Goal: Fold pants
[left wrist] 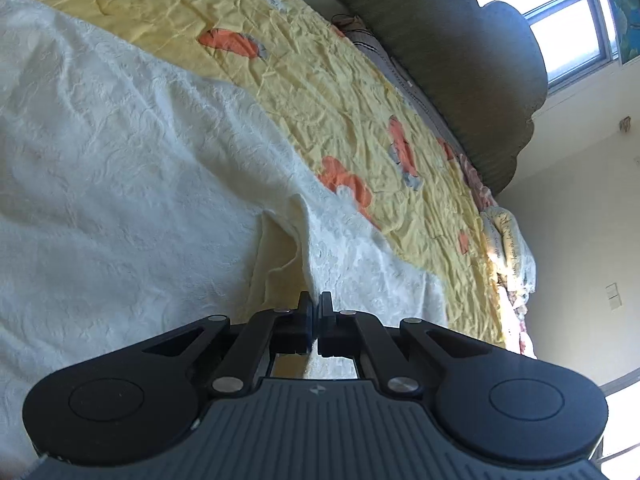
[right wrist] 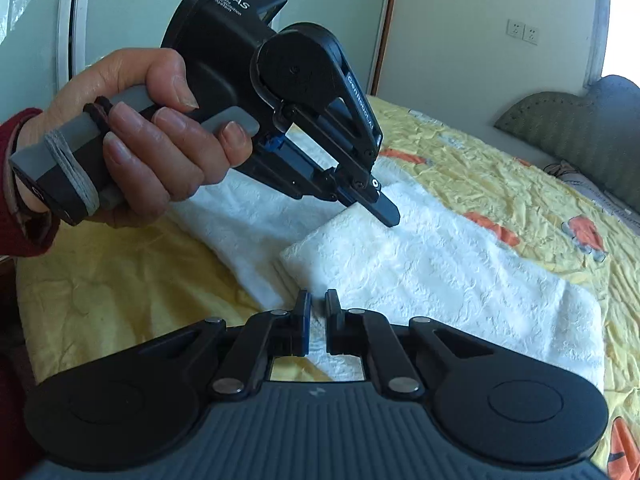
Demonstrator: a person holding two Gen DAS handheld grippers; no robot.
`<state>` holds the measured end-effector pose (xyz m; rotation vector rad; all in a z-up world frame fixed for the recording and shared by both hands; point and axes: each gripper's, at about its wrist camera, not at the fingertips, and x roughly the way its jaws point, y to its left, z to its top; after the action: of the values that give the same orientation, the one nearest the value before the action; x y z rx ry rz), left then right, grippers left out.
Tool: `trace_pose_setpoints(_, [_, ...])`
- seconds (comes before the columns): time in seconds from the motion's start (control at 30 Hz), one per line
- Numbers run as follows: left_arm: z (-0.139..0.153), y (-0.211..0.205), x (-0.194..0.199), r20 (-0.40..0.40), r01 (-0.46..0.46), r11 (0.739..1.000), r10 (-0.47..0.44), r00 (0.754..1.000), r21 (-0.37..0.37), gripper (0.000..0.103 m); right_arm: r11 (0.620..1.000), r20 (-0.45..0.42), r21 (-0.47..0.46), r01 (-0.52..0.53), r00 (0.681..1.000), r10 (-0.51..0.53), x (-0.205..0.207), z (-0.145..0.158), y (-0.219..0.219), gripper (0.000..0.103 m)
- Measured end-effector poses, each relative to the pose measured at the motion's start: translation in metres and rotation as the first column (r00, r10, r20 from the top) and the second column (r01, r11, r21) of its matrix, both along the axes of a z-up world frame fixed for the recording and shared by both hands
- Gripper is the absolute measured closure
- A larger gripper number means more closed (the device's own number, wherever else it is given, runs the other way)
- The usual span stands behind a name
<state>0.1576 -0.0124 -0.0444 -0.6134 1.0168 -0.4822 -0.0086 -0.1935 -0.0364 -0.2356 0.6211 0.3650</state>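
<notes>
White textured pants (left wrist: 120,168) lie on the yellow bed cover (left wrist: 320,92). In the left wrist view my left gripper (left wrist: 316,304) is shut on a raised fold of the pants' edge. In the right wrist view the pants (right wrist: 440,264) lie folded over in layers. My right gripper (right wrist: 317,304) has its jaws close together with white cloth between them, at the pants' near edge. The left gripper (right wrist: 390,216), held in a hand, shows in the right wrist view with its fingers together, pinching the upper layer of the pants.
The yellow cover has orange and grey patches (left wrist: 348,184). A green padded headboard (left wrist: 460,60) and a window (left wrist: 568,20) stand beyond the bed. A bundled quilt (left wrist: 508,240) lies at the bed's far edge. Wardrobe doors (right wrist: 120,20) and wall sockets (right wrist: 522,32) stand behind.
</notes>
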Motion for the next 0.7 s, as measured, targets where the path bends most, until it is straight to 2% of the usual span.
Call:
trace_pose_setpoints(0.13, [-0.007, -0.001, 0.0, 0.01, 0.017, 0.999, -0.017, 1.0, 0.048, 0.099, 0.997, -0.001, 0.064, -0.036, 0.999, 0.036, -0.001, 0.013, -0.01, 0.095])
trace_pose_setpoints(0.17, [-0.004, -0.002, -0.001, 0.022, 0.022, 0.997, -0.024, 0.999, 0.071, 0.095, 0.994, 0.021, 0.098, -0.045, 0.999, 0.044, -0.002, 0.02, -0.014, 0.095])
trace_pose_setpoints(0.2, [-0.001, -0.002, -0.002, 0.039, 0.02, 0.995, -0.024, 0.999, 0.099, 0.083, 0.99, 0.039, 0.137, -0.036, 0.999, 0.031, -0.002, 0.027, -0.019, 0.095])
trace_pose_setpoints(0.27, [0.007, 0.001, -0.003, 0.069, -0.004, 0.994, -0.004, 0.998, 0.113, 0.082, 0.978, 0.045, 0.206, 0.018, 0.999, -0.028, 0.006, 0.033, -0.029, 0.095])
trace_pose_setpoints(0.3, [0.011, 0.004, -0.003, 0.085, -0.026, 0.992, 0.016, 0.996, 0.123, 0.078, 0.975, 0.033, 0.215, 0.056, 0.997, -0.064, 0.012, 0.031, -0.031, 0.095])
trace_pose_setpoints(0.33, [0.014, 0.007, -0.002, 0.099, -0.052, 0.989, 0.038, 0.994, 0.135, 0.069, 0.974, 0.02, 0.21, 0.087, 0.995, -0.093, 0.017, 0.028, -0.032, 0.095])
trace_pose_setpoints(0.37, [0.015, 0.01, 0.0, 0.108, -0.065, 0.989, 0.051, 0.993, 0.132, 0.065, 0.972, 0.003, 0.202, 0.119, 0.993, -0.122, 0.021, 0.022, -0.032, 0.095])
trace_pose_setpoints(0.43, [0.017, 0.016, 0.009, 0.099, -0.066, 0.993, 0.057, 0.993, 0.098, 0.048, 0.968, -0.038, 0.205, 0.147, 0.989, -0.142, 0.03, 0.01, -0.031, 0.095])
trace_pose_setpoints(0.5, [0.015, 0.019, 0.019, 0.085, -0.069, 0.995, 0.063, 0.994, 0.077, 0.042, 0.966, -0.043, 0.199, 0.163, 0.987, -0.158, 0.035, 0.003, -0.028, 0.095])
trace_pose_setpoints(0.57, [0.011, 0.017, 0.029, 0.062, -0.063, 0.996, 0.059, 0.996, 0.058, 0.039, 0.966, -0.034, 0.189, 0.176, 0.984, -0.173, 0.038, 0.001, -0.027, 0.095])
trace_pose_setpoints(0.7, [0.002, 0.006, 0.046, 0.007, -0.012, 0.999, 0.012, 1.0, -0.044, 0.039, 0.957, -0.061, 0.22, 0.189, 0.982, -0.18, 0.046, -0.001, -0.03, 0.094])
